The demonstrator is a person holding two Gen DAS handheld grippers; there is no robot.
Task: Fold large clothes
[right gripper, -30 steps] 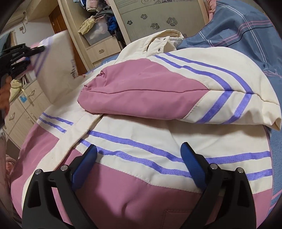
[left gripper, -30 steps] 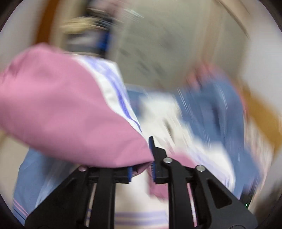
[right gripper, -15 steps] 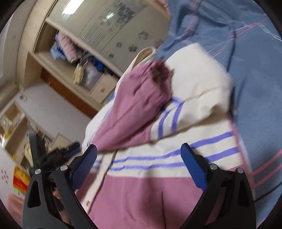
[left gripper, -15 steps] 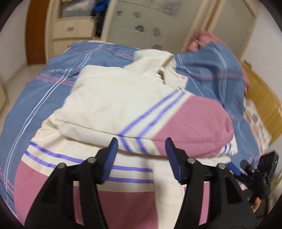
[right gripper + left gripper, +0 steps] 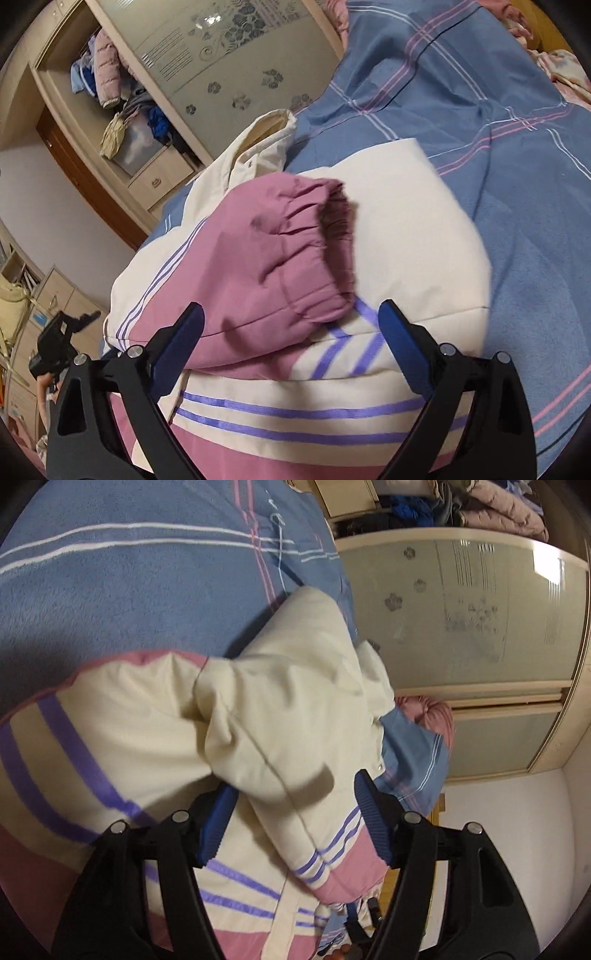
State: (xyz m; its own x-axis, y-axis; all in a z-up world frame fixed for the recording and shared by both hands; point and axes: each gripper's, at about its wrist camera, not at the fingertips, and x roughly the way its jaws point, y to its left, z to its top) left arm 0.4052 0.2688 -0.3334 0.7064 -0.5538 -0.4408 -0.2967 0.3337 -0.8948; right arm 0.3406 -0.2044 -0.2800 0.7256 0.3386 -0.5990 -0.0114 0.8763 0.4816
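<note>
Lying on blue plaid bedspread (image 5: 480,122) — jacket (image 5: 406,229); wardrobe (image 5: 207,48) behind; both tools (image 5: 295,812) (image 5: 291,343) spread wide, gripping nothing.

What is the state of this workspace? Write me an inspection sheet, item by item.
Surface: bed under a blue plaid blanket, rumpled.
Job's things: cream, pink and purple-striped jacket lies on the blanket; both sleeves are folded across the body, the pink elastic cuff on top.
Clutter: pink pillow at the blanket's edge.
Grippers: left gripper jaws apart, straddling the folded cream sleeve; right gripper jaws apart just short of the cuff, gripping nothing.
Cables: nothing seen.
Surroundings: wardrobe with a frosted, flower-printed sliding door; open shelf stuffed with clothes; drawers below.
</note>
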